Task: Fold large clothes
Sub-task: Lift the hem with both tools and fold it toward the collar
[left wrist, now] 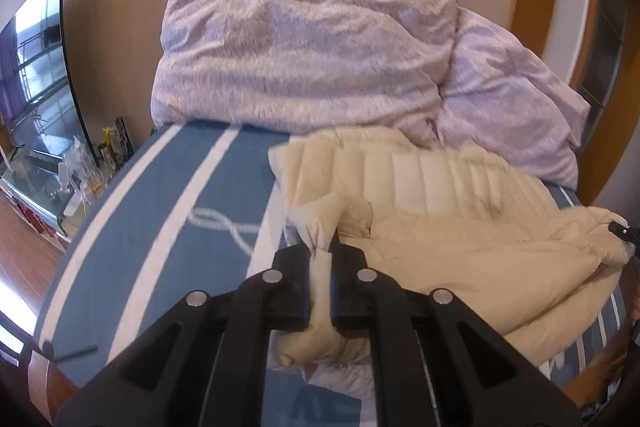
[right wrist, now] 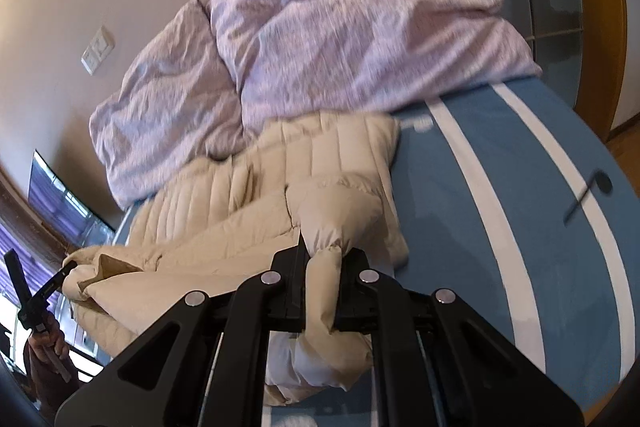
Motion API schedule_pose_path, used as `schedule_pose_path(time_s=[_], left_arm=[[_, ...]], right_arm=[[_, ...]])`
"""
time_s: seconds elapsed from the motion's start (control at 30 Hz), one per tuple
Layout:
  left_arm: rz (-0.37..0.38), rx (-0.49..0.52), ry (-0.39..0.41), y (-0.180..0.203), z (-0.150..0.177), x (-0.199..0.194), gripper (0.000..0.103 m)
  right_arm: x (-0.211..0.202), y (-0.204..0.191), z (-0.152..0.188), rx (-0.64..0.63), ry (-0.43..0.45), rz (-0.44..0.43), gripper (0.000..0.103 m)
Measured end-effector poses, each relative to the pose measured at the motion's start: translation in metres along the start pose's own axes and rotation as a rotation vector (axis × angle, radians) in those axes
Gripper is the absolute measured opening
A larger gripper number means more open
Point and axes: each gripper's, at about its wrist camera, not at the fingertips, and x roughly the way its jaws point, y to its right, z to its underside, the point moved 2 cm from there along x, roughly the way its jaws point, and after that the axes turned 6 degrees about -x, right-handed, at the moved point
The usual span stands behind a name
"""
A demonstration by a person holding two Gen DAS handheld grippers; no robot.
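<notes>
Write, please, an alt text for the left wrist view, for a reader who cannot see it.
The left gripper is shut on a bunched fold of a cream puffer jacket that lies crumpled on a bed with a blue-and-white striped sheet. Behind it, lilac pillows lean against a beige wall; a television stands at the left.

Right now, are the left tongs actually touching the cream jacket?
Touching. The left wrist view shows the left tongs shut on a bunched fold of the cream jacket, fabric squeezed between both fingers with no gap.

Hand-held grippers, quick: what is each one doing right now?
Left hand-held gripper: closed on the cream puffer jacket.
Right hand-held gripper: closed on the same jacket.
</notes>
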Motion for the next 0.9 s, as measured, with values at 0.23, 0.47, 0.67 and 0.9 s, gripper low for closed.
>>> schedule_pose_path(time_s=[0.23, 0.47, 0.67, 0.9], left_arm=[[-0.05, -0.03, 0.01, 0.009, -0.049, 0.056, 0.009], [-0.086, -0.067, -0.008, 0.012, -0.085, 0.131, 0.014], [-0.093, -0.119, -0.028, 0.009, -0.094, 0.19, 0.031], [-0.069, -0.157, 0.036, 0.003, -0.108, 0.194, 0.078]], right_arm=[[0.054, -0.001, -0.055, 0.012, 0.035, 0.025, 0.008], [0.125, 0.012, -0.095, 0.038, 0.033, 0.075, 0.01], [0.172, 0.022, -0.103, 0.092, 0.04, 0.072, 0.05], [0.154, 0.012, -0.109, 0.103, 0.177, -0.011, 0.075]])
